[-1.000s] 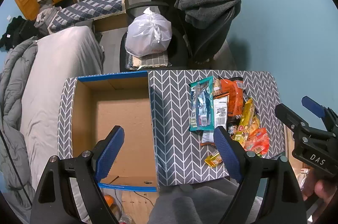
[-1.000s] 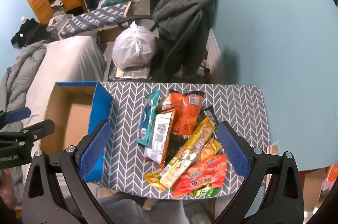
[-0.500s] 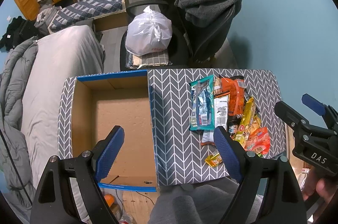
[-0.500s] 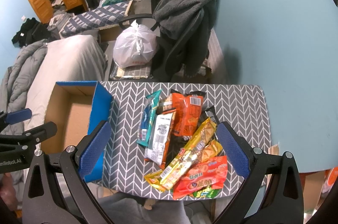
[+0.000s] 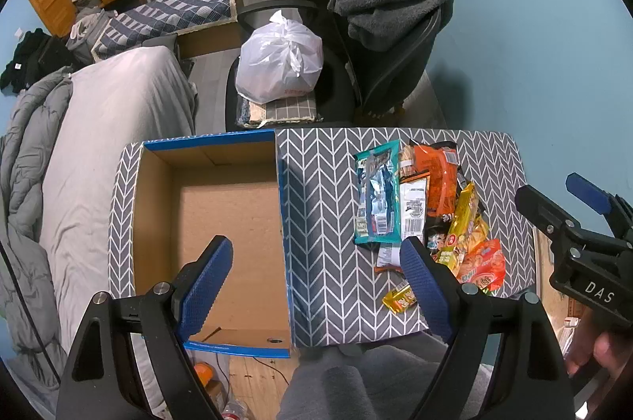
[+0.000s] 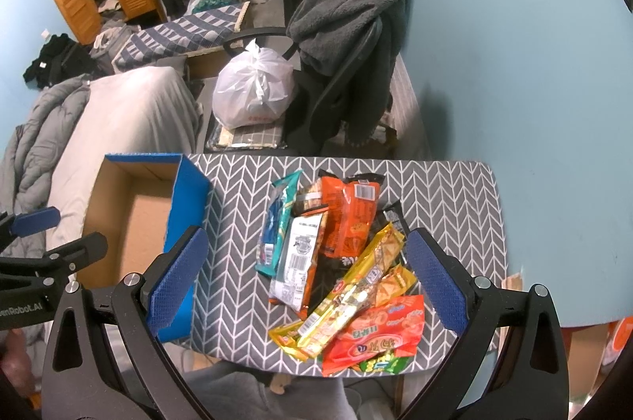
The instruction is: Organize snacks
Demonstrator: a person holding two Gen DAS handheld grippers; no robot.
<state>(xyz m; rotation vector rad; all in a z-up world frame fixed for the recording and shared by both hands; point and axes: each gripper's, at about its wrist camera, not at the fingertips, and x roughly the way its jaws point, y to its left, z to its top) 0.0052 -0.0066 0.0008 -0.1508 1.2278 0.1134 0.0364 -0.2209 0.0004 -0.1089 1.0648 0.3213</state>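
Note:
A pile of snack packets (image 6: 340,261) lies on the right half of a small table with a grey chevron cloth (image 6: 447,206). In it are a teal packet (image 6: 279,222), a white packet (image 6: 298,261), an orange bag (image 6: 350,218), a long yellow packet (image 6: 356,285) and a red-orange bag (image 6: 379,335). An empty blue-edged cardboard box (image 5: 225,222) sits on the left half. My left gripper (image 5: 314,285) hovers open above the box's right wall. My right gripper (image 6: 304,281) hovers open above the pile, with nothing between its fingers.
Behind the table stands an office chair (image 5: 336,91) with a grey blanket (image 5: 395,0) over its back and a white plastic bag (image 5: 281,63) on its seat. A bed with grey bedding (image 5: 99,151) runs along the left. A blue wall (image 6: 514,63) is at the right.
Both grippers have crept slightly forward and stay open. The snacks and the box have not moved.

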